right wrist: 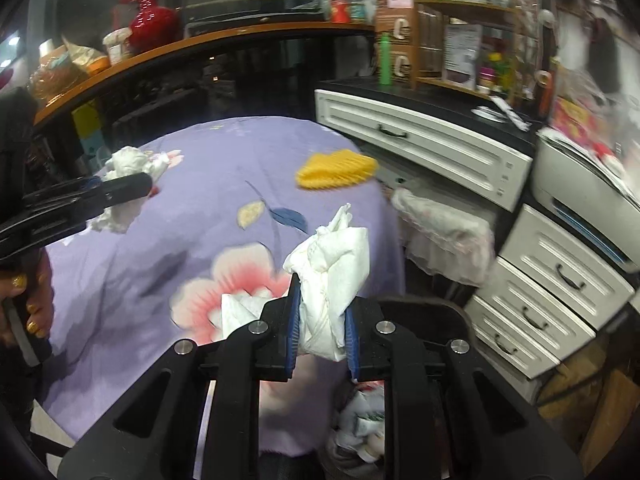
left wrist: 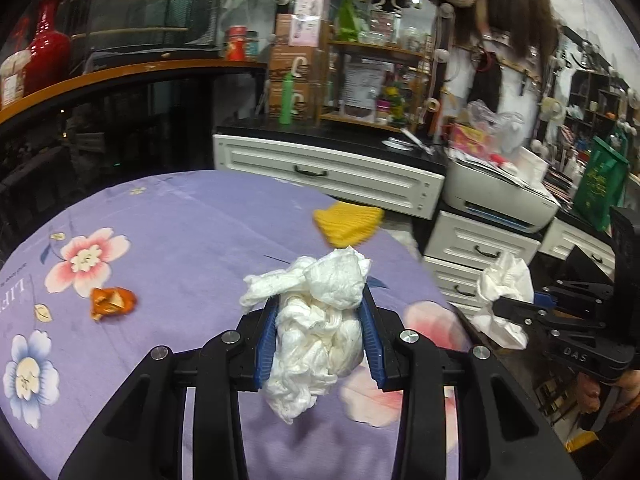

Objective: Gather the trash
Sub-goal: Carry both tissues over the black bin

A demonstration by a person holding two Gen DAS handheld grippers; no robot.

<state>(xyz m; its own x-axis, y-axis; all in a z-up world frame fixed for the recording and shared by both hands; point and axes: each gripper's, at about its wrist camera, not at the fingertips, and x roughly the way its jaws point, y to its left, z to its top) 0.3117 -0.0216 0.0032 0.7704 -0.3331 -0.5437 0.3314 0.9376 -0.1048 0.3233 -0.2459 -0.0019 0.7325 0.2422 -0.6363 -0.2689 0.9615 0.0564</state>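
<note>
- Setting: a cluttered room; a table under a purple floral cloth point(left wrist: 192, 240) lies below and ahead of both tools, with white drawer units point(right wrist: 420, 144) beyond its far edge and a grey printer point(left wrist: 496, 196) on the right-hand cabinets.
- Left gripper point(left wrist: 320, 320): blue pads clamped on a large crumpled white tissue wad point(left wrist: 316, 320); the wad bulges above and below the pads and hangs clear of the cloth.
- Right gripper point(right wrist: 322, 320): pads drawn close, pinching a smaller folded white tissue point(right wrist: 332, 276), which sticks up past the fingertips. It is held near the table's right edge.
- Container: a bin of crumpled paper waste point(right wrist: 360, 424) shows below the right gripper, partly hidden by the tool's frame; its rim cannot be made out.
- Remaining on the cloth: an orange wrapper point(left wrist: 112, 302) to the left of the left gripper, apart from it; a yellow ribbed item point(left wrist: 346, 222) ahead of both tools at the far edge, blurred.
- A person's hand point(right wrist: 28, 300) grips the left tool's handle, seen at the right camera's left edge.
- Nothing stands between either tool and the cloth.
</note>
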